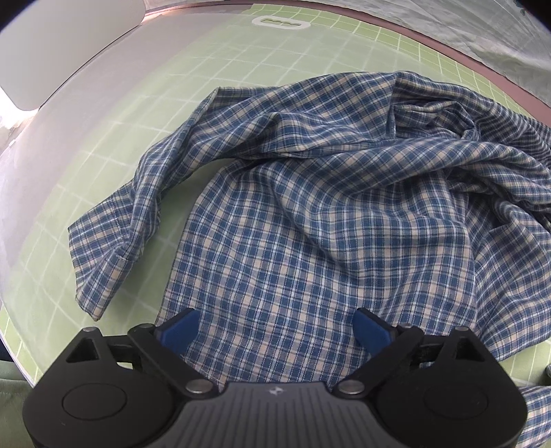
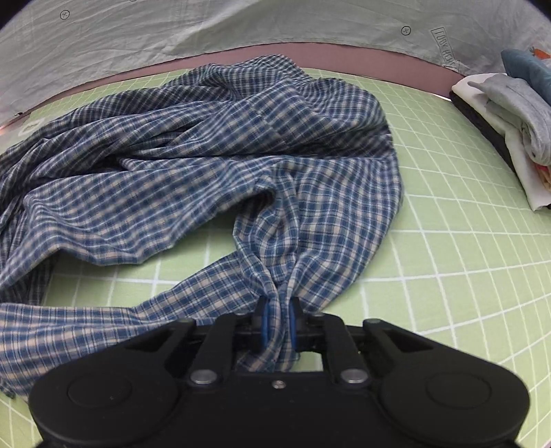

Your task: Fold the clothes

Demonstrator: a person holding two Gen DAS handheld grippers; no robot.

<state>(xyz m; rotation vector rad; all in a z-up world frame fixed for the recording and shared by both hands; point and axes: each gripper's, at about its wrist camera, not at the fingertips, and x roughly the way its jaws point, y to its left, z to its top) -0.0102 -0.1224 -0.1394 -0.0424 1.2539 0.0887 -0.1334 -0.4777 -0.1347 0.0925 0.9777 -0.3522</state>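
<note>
I'm looking down at the pale green cutting mat with its white grid [image 1: 103, 165], and it runs out ahead of both pairs of fingers to a pinkish rim. Beyond that rim hangs a wrinkled pale grey cloth backdrop [image 2: 206, 31]. On the mat lies the blue, white and cream checked cotton shirt [image 1: 310, 206], rumpled and spread in loose folds ahead of my fingers; one sleeve trails off to the left of my left fingers. Out to the right of my right fingers, well apart from the shirt, sits a stack of folded clothes in white, grey and teal [image 2: 513, 120]. At the mat's far edge from my left fingers, I see a white oval handle cut-out [image 1: 280, 23].

My right gripper [image 2: 278, 324] is clamped tight on a bunched pinch of the shirt, fabric gathered between the blue pads. My left gripper [image 1: 275, 332] stands wide apart just above flat shirt fabric, gripping nothing.
</note>
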